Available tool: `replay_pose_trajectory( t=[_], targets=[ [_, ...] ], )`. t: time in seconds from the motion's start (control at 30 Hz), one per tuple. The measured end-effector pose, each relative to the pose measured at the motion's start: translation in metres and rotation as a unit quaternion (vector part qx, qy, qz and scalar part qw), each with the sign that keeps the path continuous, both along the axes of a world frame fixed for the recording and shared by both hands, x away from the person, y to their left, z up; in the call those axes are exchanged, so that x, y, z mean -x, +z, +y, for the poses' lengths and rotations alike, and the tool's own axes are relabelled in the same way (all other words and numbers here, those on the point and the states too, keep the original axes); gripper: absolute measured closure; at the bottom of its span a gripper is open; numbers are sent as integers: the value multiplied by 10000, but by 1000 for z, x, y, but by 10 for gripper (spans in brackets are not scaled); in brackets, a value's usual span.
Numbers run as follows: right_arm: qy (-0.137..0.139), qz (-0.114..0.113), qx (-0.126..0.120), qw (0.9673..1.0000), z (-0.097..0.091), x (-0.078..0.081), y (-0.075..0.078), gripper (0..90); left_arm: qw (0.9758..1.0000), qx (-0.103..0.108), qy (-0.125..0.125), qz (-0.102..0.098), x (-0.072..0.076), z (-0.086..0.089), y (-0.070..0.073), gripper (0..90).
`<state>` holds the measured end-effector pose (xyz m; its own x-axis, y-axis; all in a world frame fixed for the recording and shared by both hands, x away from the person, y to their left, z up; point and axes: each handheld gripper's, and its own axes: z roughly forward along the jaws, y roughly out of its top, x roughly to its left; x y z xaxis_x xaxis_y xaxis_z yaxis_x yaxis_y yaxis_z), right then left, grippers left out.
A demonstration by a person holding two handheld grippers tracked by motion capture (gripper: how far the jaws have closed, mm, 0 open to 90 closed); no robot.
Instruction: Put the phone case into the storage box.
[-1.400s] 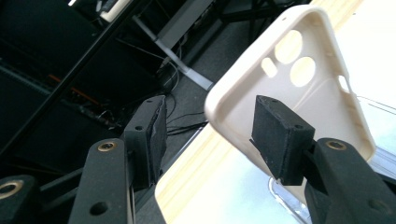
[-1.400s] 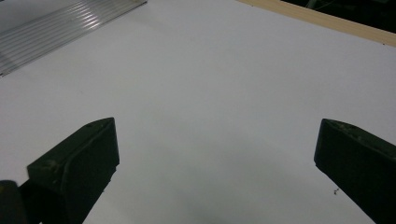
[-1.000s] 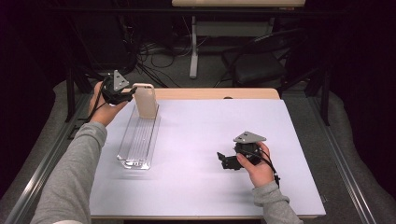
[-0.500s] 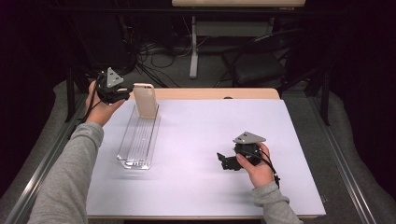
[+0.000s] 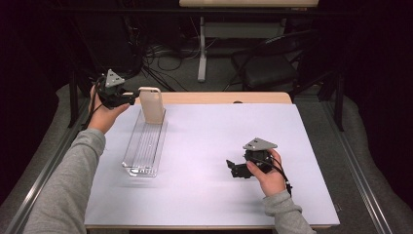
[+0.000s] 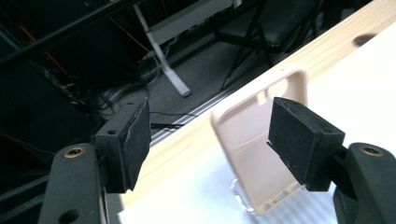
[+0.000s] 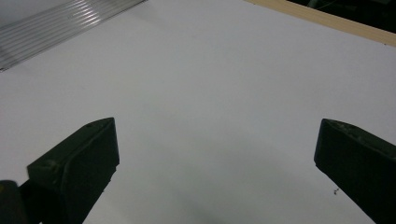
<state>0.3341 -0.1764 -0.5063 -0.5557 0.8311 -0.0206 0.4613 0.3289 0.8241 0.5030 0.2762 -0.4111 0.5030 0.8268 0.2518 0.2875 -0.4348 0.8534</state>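
The beige phone case (image 5: 151,104) stands upright at the far end of the clear ribbed rack (image 5: 143,146), its foot slotted into the grooves, on the far left part of the white table top (image 5: 234,146). In the left gripper view the phone case (image 6: 261,154) shows its hollow inner side, camera cut-out at the top, a little beyond the black pads. The left gripper (image 5: 127,99) sits just left of the case, off the far left edge of the table, and its jaws have just been opening: they stand apart now, released, with the case free and no pad pressing on it. From its own camera the left gripper (image 6: 210,144) frames the case's left edge in the gap while the right pad overlaps the case in the picture. Over to the near right, the right gripper (image 5: 234,168) rests low on the table, well apart from the rack. Its own view shows the right gripper (image 7: 215,154) spread wide over bare white surface, holding nothing, the rack (image 7: 60,25) off at the far left.
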Motion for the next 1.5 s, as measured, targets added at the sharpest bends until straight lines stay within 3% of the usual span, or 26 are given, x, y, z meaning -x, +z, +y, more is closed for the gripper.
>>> replay_pose_trajectory(
  t=[0.2,0.5,0.77,0.9,1.03,1.33,1.5],
  targets=[
    [-5,-2,-13,10000,0,0,0,0,9984,502,-62,263,5,0,6,265],
    [-3,-13,-5,10000,0,0,0,0,9948,811,-128,610,8,3,9,256],
    [4,6,-16,10000,1,1,0,0,9902,1215,-209,659,14,4,16,254],
    [-1,19,-21,10000,1,1,0,0,9903,1133,-254,758,15,4,17,211],
    [5,18,-29,10000,0,0,1,0,9880,1312,-232,785,15,3,18,181],
    [-5,16,-32,10000,0,0,0,0,9859,1476,-298,733,17,3,20,163],
    [-14,8,-34,10000,0,0,0,0,9874,1347,-310,766,19,2,21,160]
  ],
)
